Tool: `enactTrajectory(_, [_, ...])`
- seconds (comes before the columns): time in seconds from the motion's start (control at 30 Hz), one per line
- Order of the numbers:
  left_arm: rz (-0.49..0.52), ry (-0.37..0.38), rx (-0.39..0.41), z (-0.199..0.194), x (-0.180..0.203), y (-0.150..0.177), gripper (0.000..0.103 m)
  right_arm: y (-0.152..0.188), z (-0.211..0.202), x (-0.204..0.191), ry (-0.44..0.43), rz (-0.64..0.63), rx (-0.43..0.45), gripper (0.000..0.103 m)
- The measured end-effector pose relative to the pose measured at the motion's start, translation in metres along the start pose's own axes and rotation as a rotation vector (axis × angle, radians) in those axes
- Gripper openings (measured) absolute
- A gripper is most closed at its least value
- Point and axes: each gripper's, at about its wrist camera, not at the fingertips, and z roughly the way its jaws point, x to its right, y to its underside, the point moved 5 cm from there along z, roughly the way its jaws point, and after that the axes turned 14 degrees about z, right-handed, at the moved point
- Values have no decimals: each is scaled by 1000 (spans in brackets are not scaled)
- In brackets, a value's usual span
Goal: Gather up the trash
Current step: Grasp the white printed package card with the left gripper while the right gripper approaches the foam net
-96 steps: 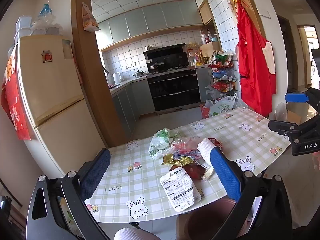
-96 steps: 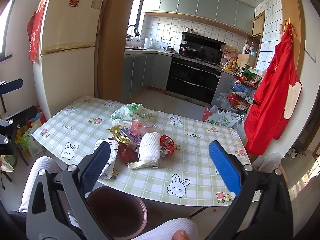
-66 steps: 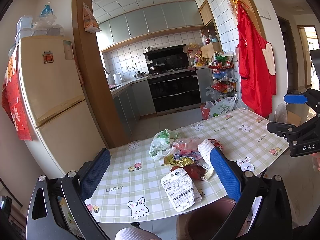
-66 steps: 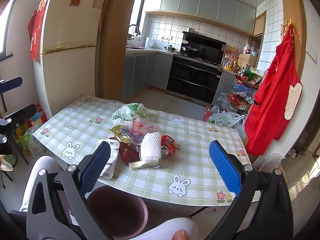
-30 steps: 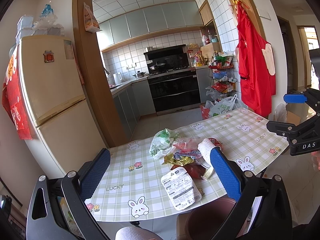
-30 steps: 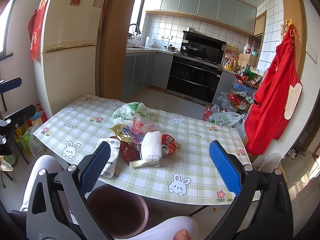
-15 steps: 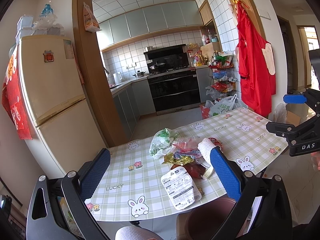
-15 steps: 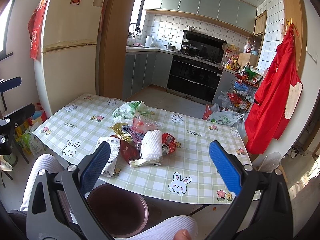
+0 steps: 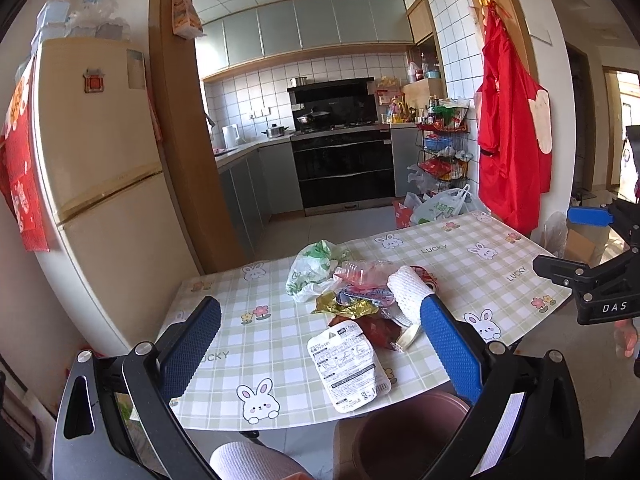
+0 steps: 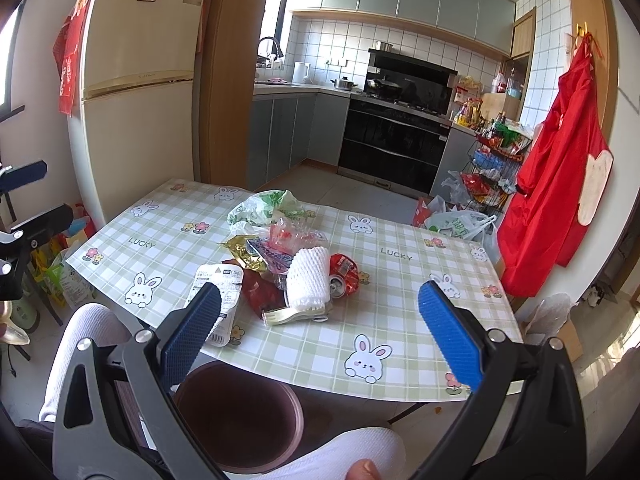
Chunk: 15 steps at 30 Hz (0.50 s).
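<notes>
Your left gripper (image 9: 318, 350) has its blue pads spread wide with nothing between them, and your right gripper (image 10: 320, 330) is just as open and empty. Both hang off the near edge of the table (image 10: 400, 292), probably so you can size up the heap before choosing a first piece.

The trash sits bunched mid-table: a white food tray (image 9: 347, 367) nearest you, overhanging the edge, then a dark red wrapper (image 9: 378, 330), a foam net sleeve (image 10: 308, 278) lying against a crushed red can (image 10: 343, 274), a gold wrapper (image 9: 344, 308), and a green-white plastic bag (image 10: 264, 210) at the far side.

The brown bin (image 10: 240, 416) stands below the near edge, between your knees, handy for dropping. Nothing blocks the reach, though the pieces overlap, so lifting one may drag its neighbours.
</notes>
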Motion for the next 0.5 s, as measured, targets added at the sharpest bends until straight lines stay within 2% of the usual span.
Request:
enactTrajectory(0.2, [-122,70,-78,45,-5,44,98,31,45,12,-25,136,-25,98])
enactTrajectory(0.4, [-126,108,-194,97,10,106,98,85,105,11,-25,219,-130,97])
enactTrajectory(0.5, [-159,138,-236,119,16,132,98,108,132,17,-33,264,-181,97])
